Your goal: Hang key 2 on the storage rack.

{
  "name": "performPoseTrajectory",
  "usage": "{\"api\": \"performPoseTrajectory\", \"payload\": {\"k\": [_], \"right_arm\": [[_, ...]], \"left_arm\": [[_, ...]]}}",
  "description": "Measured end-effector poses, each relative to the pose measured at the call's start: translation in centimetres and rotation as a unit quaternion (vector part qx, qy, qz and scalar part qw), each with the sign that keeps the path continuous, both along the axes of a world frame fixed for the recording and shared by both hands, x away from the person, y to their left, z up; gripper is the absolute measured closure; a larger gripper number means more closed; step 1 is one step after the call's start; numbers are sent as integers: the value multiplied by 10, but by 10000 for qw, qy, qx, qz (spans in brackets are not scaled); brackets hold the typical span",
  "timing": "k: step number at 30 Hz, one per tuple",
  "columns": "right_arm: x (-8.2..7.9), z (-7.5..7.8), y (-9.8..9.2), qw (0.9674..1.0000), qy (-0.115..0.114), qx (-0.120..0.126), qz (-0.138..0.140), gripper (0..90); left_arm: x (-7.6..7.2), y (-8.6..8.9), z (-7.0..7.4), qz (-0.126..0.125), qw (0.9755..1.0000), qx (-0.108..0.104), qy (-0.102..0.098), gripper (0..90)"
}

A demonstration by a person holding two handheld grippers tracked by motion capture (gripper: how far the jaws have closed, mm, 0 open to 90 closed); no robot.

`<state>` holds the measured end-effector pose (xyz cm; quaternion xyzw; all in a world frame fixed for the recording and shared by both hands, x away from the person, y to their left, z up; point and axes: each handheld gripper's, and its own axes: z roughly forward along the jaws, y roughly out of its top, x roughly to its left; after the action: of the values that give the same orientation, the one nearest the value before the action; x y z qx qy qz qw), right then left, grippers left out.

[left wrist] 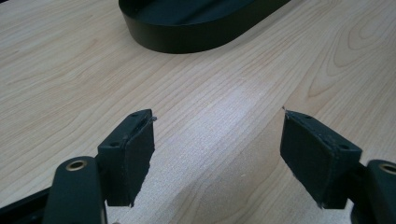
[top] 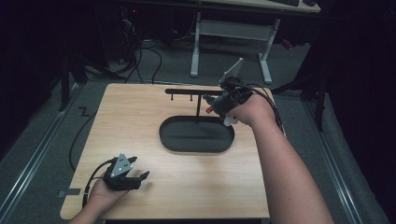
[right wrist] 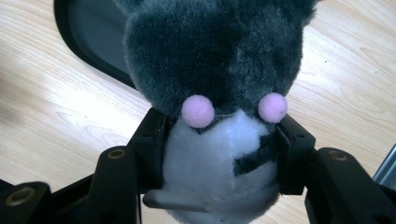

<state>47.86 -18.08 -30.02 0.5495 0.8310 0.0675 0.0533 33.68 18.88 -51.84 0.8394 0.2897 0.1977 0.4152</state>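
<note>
My right gripper (top: 218,105) hovers over the far right end of a black oval tray (top: 196,148), shut on a plush toy (top: 229,121). In the right gripper view the plush toy (right wrist: 215,56) has a dark grey furry head, two pink pompoms and a white belly, and the black pads press its belly from both sides at my right gripper (right wrist: 219,140). The tray's rim (right wrist: 88,42) lies below it. My left gripper (top: 139,179) rests on the table near the front left corner, open with nothing in it. In its own view my left gripper (left wrist: 217,126) faces the tray (left wrist: 187,42).
A thin black rack with a horizontal bar (top: 187,91) and small hooks rises from the tray's far side, close to my right gripper. The wooden table (top: 140,121) ends just beyond it. A white desk frame (top: 196,51) and cables (top: 140,56) sit on the floor behind.
</note>
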Motion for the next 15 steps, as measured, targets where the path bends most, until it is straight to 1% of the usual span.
{"api": "performPoseTrajectory", "payload": {"k": [1,2,6,10,11,12,13,15], "right_arm": [[0,-5,0,10000,25,-29,7,475],[0,-5,0,10000,25,-29,7,475],[1,-15,1,9999,110,-116,36,475],[1,-25,2,9998,160,-97,46,475],[1,-25,2,9998,160,-97,46,475],[1,-30,1,9998,187,-80,26,475],[1,-30,1,9998,187,-80,26,475],[1,-36,0,9997,220,-60,33,474]], "left_arm": [[0,0,0,4,10000,-8,-1,266],[0,0,0,9,10000,-20,-16,266],[0,0,0,-8,10000,4,-2,266],[0,-1,0,-8,10000,-3,0,266],[-1,-1,0,-9,10000,0,1,266],[-1,-1,0,-11,10000,-2,2,266],[-1,-1,0,-11,10000,-2,2,266],[0,-1,-1,-13,10000,0,2,266]]}}
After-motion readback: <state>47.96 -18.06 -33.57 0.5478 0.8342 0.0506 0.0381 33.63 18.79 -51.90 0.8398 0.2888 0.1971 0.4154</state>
